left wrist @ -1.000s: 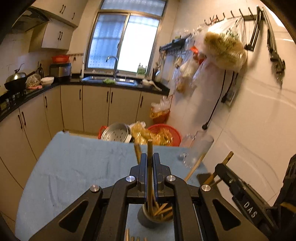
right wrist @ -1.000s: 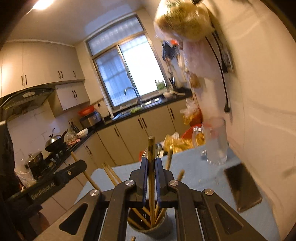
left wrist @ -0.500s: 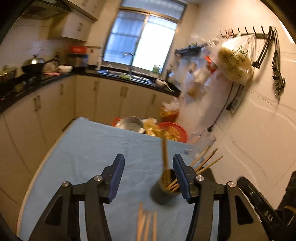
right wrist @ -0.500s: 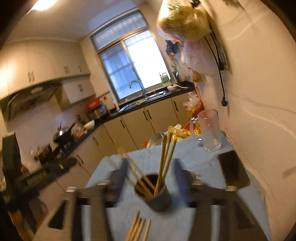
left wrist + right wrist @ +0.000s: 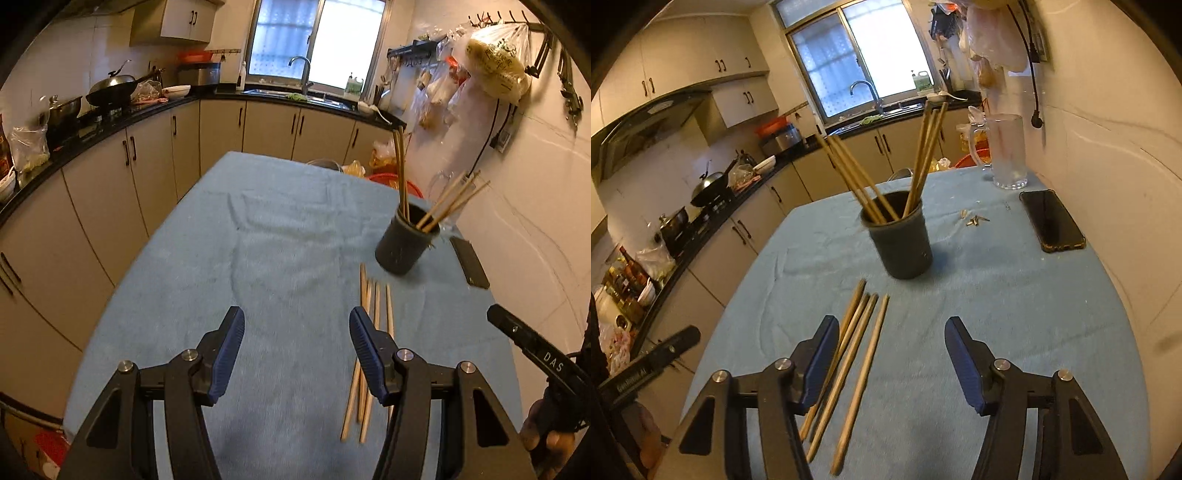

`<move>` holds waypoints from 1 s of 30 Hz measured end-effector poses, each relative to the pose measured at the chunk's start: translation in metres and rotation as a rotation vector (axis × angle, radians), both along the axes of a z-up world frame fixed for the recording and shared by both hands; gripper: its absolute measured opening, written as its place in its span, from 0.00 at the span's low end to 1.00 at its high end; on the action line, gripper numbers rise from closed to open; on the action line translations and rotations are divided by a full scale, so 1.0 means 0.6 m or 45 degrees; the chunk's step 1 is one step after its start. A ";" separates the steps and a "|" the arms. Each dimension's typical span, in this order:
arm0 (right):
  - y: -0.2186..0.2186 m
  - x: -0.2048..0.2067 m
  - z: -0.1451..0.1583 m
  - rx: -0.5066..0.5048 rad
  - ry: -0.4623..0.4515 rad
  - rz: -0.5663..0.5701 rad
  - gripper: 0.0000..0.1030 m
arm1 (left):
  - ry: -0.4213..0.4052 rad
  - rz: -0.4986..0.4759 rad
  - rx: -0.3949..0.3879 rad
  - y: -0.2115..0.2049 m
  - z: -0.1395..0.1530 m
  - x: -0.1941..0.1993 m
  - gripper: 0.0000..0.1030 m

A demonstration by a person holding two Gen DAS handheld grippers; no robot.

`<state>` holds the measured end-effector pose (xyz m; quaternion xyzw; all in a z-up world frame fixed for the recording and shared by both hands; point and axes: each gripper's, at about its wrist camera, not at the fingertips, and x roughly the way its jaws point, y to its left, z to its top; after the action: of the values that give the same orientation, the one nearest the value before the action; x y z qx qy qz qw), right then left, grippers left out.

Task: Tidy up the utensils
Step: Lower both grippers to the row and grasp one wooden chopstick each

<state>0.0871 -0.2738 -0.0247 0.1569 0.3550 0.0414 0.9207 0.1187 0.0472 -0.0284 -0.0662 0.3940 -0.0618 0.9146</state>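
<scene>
A: Blue cloth [image 5: 1015,295] on the kitchen table, four loose chopsticks [image 5: 857,354] lying just short of the dark cup [image 5: 903,242], rest already standing in it.

B: Jaws?

A: Left gripper [image 5: 295,354] apart, empty. Right gripper [image 5: 890,362] also empty, closing slightly.

B: Risks?

A: Sticks lie nearly touching, so a pinch probably grabs two or rolls one. Tall leaning sticks could tip the cup if bumped.

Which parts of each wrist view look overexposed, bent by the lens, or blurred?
Left wrist view: the window is blown out, cabinet lines curve, the dark cup looks slightly smeared. Right wrist view: the window glares white, the wall bows outward, the loose chopsticks look sharp.
</scene>
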 end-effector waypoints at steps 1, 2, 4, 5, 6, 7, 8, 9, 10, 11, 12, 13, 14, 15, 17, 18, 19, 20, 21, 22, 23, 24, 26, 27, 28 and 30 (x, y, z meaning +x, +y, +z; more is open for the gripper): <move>0.005 -0.009 0.002 -0.014 0.002 0.001 0.61 | -0.006 0.003 -0.006 0.003 0.003 -0.006 0.58; 0.012 -0.017 0.005 -0.032 -0.001 0.001 0.61 | -0.012 0.001 -0.013 0.006 0.007 -0.007 0.58; 0.023 -0.026 0.012 -0.065 -0.002 0.011 0.61 | -0.017 -0.010 -0.009 0.003 0.016 -0.013 0.58; 0.029 -0.030 0.012 -0.073 0.000 0.023 0.61 | -0.019 -0.012 -0.001 0.001 0.020 -0.013 0.58; 0.032 -0.032 0.013 -0.079 0.004 0.024 0.61 | -0.025 -0.013 0.004 -0.001 0.022 -0.013 0.58; 0.035 -0.033 0.014 -0.077 0.007 0.032 0.61 | -0.028 -0.016 0.005 -0.003 0.023 -0.014 0.58; 0.037 -0.034 0.011 -0.058 0.015 0.045 0.61 | -0.025 -0.025 0.005 -0.007 0.023 -0.014 0.58; 0.037 -0.035 0.009 -0.048 0.025 0.044 0.61 | -0.024 -0.031 0.005 -0.006 0.022 -0.016 0.58; 0.038 -0.033 0.005 -0.040 0.041 0.047 0.60 | -0.022 -0.034 0.006 -0.009 0.021 -0.014 0.58; 0.040 -0.029 0.001 -0.034 0.055 0.056 0.55 | -0.018 -0.036 0.009 -0.011 0.020 -0.012 0.58; 0.041 -0.026 -0.003 -0.034 0.068 0.059 0.53 | -0.010 -0.042 0.011 -0.014 0.018 -0.008 0.58; 0.043 -0.021 -0.008 -0.040 0.090 0.064 0.51 | 0.001 -0.051 0.015 -0.018 0.015 -0.004 0.58; 0.045 -0.017 -0.011 -0.043 0.101 0.068 0.48 | 0.016 -0.063 0.022 -0.023 0.011 0.003 0.58; 0.045 -0.010 -0.018 -0.030 0.117 0.076 0.47 | 0.023 -0.072 0.025 -0.026 0.007 0.007 0.58; 0.046 0.003 -0.029 -0.015 0.141 0.086 0.43 | 0.033 -0.083 0.027 -0.031 0.000 0.018 0.58; 0.047 0.009 -0.034 -0.013 0.151 0.089 0.42 | 0.040 -0.092 0.030 -0.034 -0.004 0.025 0.58; 0.049 0.016 -0.040 -0.006 0.162 0.094 0.38 | 0.042 -0.097 0.034 -0.036 -0.007 0.030 0.58; 0.050 0.025 -0.046 0.010 0.178 0.105 0.37 | 0.046 -0.101 0.043 -0.038 -0.012 0.037 0.58; 0.051 0.037 -0.054 0.026 0.202 0.116 0.36 | 0.049 -0.101 0.048 -0.040 -0.015 0.042 0.58; 0.053 0.046 -0.060 0.026 0.212 0.119 0.35 | 0.061 -0.104 0.050 -0.041 -0.022 0.052 0.58; 0.054 0.051 -0.063 0.023 0.218 0.121 0.34 | 0.073 -0.109 0.046 -0.043 -0.027 0.060 0.58; 0.057 0.063 -0.069 0.016 0.234 0.127 0.33 | 0.083 -0.115 0.042 -0.044 -0.032 0.068 0.58; 0.062 0.086 -0.081 0.013 0.263 0.133 0.31 | 0.105 -0.115 0.038 -0.046 -0.044 0.084 0.58; 0.065 0.097 -0.086 0.007 0.275 0.138 0.30 | 0.113 -0.116 0.036 -0.047 -0.049 0.091 0.58; 0.067 0.109 -0.091 0.006 0.287 0.142 0.29 | 0.122 -0.118 0.034 -0.046 -0.054 0.097 0.58; 0.070 0.133 -0.105 0.018 0.318 0.159 0.25 | 0.152 -0.128 0.031 -0.048 -0.066 0.112 0.58</move>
<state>0.1667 -0.2320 -0.0874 0.1449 0.4755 0.0811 0.8639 0.1859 0.0181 -0.0680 -0.0387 0.4515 -0.0988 0.8859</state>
